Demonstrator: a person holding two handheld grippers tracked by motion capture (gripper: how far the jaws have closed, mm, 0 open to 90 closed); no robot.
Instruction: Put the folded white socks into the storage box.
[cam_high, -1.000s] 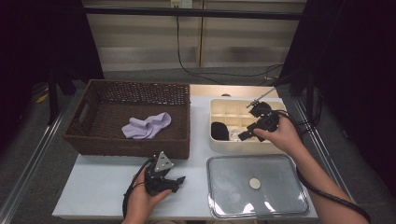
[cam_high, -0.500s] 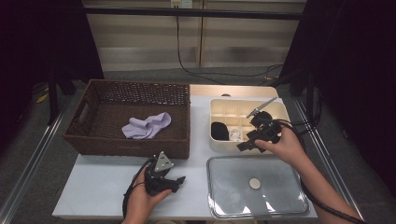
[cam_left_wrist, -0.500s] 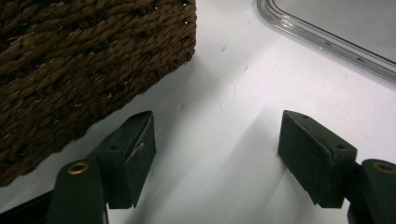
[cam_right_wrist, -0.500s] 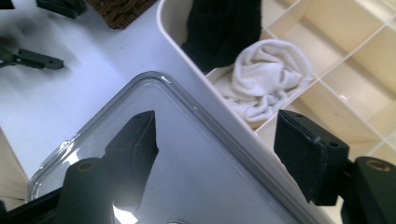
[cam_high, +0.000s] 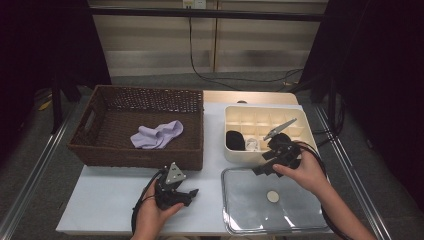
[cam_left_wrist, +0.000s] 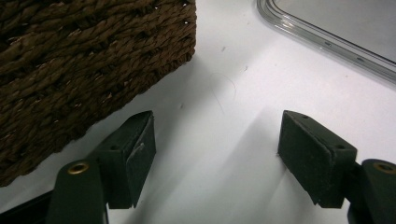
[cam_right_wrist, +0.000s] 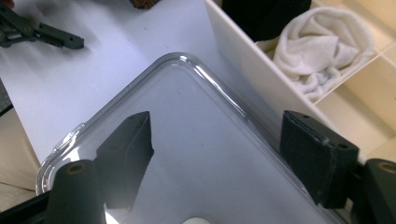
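- Right gripper hovers over the clear lid, just beside the divided box; jaws have just been opening, nothing between them.
- Left gripper rests on the counter, jaws apart and empty.

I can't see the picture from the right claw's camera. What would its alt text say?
The right claw hangs open and empty over a clear lid lying on a white table. Beside the lid stands a cream divided box holding a rolled white sock next to a black one.
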